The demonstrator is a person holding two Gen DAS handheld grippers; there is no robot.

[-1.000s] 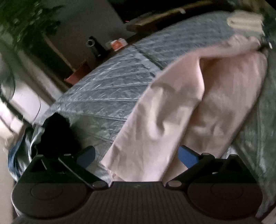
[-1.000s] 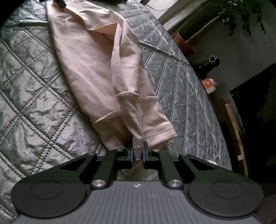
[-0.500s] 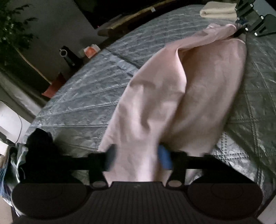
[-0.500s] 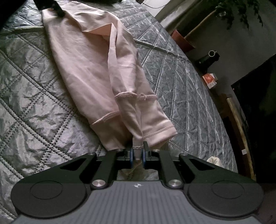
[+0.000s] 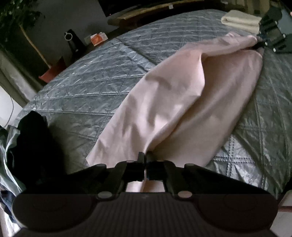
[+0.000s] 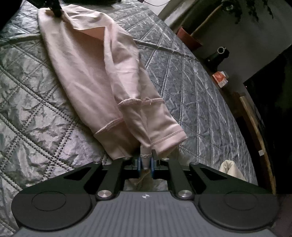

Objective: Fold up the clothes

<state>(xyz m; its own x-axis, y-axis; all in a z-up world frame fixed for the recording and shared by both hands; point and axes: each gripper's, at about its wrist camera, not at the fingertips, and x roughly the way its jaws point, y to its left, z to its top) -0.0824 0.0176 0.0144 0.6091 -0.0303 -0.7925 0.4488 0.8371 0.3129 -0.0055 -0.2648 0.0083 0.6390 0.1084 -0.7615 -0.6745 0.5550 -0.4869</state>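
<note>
The left gripper (image 5: 146,160) was clenched on a pinch of the pink garment (image 5: 182,102), its jaws drawn together with a ridge of cloth rising from between them. The right gripper (image 6: 145,160) was likewise clamped tight, a stitched hem edge of the same garment caught between its blue pads (image 6: 139,164). From the right wrist view the pink garment (image 6: 102,73) stretched away from that gripper across the grey quilted bedspread (image 6: 36,113), folded lengthwise on itself, with two hemmed cuffs lying side by side just beyond the fingers; the far end reached the left gripper (image 6: 55,10), dark at the top edge. From the left wrist view the cloth ran the other way to the right gripper (image 5: 272,36) at the upper right, a long fold running down the middle. A folded cream cloth (image 5: 239,21) lay on the quilted bedspread (image 5: 82,87) near that far gripper. A dark heap of clothing (image 5: 31,142) sat at the bed's left edge. Beyond the bed stood a dark cylinder (image 5: 72,41), an orange-and-white box (image 5: 97,38) and a leafy plant (image 5: 12,16).
</note>
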